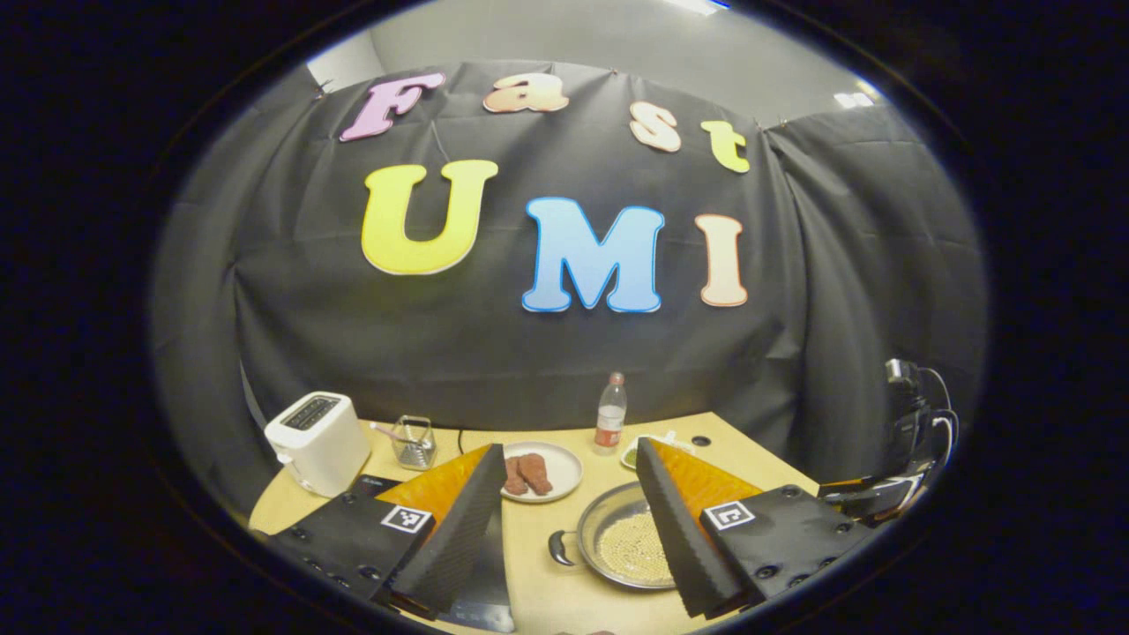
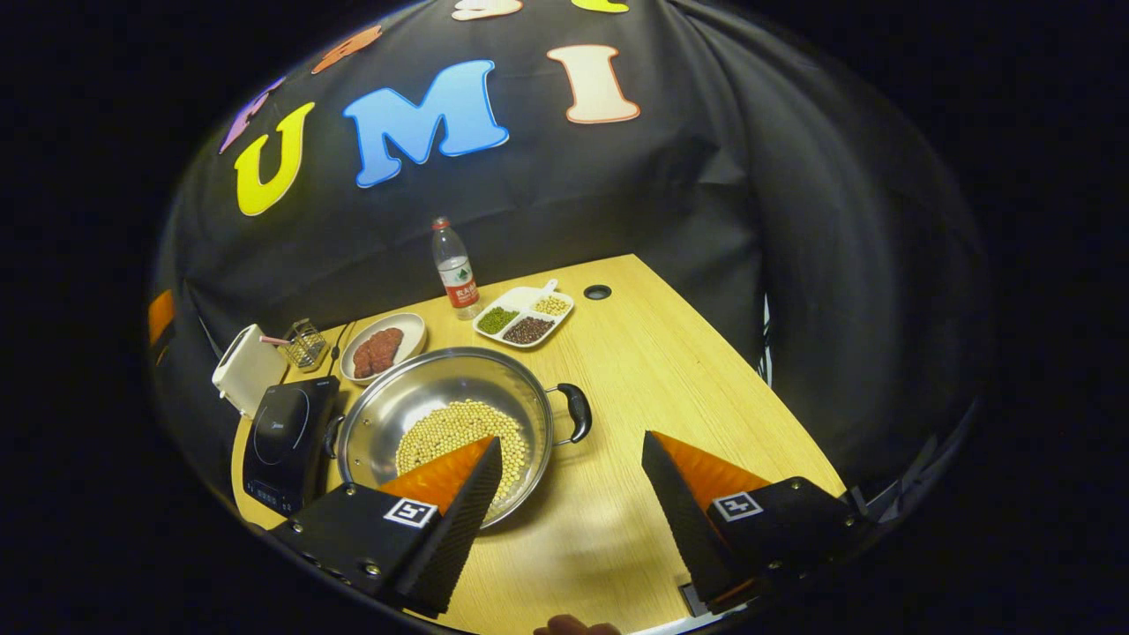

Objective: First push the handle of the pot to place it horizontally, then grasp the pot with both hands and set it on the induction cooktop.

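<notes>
Both grippers gape empty | pot (image 2: 441, 423) ahead of right gripper (image 2: 571, 485) | risk: hard handle (image 2: 578, 412) shove spills beans (image 2: 459, 437)

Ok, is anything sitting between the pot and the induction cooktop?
Nothing visible. In the right gripper view the pot sits right beside the induction cooktop, its left handle toward it. The plate of meat and toaster lie behind, off the path.

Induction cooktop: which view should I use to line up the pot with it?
Right gripper view. The induction cooktop shows its whole top there, left of the pot. In the left gripper view, the left gripper hides most of it, leaving a dark corner beside the toaster.
</notes>
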A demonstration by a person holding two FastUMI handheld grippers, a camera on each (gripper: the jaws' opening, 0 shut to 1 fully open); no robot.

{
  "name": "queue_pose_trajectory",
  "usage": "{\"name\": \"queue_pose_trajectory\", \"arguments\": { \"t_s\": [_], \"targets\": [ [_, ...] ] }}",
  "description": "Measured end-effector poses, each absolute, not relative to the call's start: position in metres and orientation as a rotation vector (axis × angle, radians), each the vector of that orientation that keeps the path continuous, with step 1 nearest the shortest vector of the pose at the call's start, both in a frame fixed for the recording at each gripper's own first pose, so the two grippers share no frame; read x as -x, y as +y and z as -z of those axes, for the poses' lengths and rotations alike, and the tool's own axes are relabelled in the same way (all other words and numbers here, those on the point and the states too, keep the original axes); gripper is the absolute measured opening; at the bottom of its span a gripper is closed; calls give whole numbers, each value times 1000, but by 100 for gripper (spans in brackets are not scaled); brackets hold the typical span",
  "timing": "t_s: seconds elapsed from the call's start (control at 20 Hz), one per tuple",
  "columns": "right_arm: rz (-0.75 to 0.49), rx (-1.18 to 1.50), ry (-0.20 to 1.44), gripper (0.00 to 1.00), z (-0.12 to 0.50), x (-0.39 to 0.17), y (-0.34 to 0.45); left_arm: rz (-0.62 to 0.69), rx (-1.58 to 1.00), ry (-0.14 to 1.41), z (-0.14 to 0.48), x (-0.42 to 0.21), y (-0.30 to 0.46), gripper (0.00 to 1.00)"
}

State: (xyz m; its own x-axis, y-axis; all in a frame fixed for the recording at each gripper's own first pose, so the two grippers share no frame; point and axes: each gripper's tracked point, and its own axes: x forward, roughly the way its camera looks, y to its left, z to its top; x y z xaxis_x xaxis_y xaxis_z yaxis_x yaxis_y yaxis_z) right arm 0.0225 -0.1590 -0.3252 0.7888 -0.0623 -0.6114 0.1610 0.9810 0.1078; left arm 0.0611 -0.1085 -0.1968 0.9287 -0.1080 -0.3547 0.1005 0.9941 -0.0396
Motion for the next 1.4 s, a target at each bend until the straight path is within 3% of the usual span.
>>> {"name": "queue_pose_trajectory", "arguments": {
  "t_s": [0.15,0.3,0.6,1.05,1.1,1.15,1.4],
  "targets": [
    [74,-126,615,98,328,-35,-158,73,27,437,248,-67,-120,99],
    [33,-105,604,98,339,-51,-158,48,13,516,306,-73,-130,94],
    [-37,-63,663,98,387,-85,-158,-8,-18,657,408,-75,-121,96],
    [-40,-56,791,98,441,-114,-172,-21,-73,785,478,-90,-119,97],
    [-41,-59,806,90,447,-116,-171,-20,-72,799,484,-90,-119,94],
    [-40,-58,819,98,453,-118,-172,-20,-74,808,487,-91,-119,99],
    [-75,-98,846,89,466,-127,-161,-4,-75,834,494,-92,-119,81]
  ]
}}
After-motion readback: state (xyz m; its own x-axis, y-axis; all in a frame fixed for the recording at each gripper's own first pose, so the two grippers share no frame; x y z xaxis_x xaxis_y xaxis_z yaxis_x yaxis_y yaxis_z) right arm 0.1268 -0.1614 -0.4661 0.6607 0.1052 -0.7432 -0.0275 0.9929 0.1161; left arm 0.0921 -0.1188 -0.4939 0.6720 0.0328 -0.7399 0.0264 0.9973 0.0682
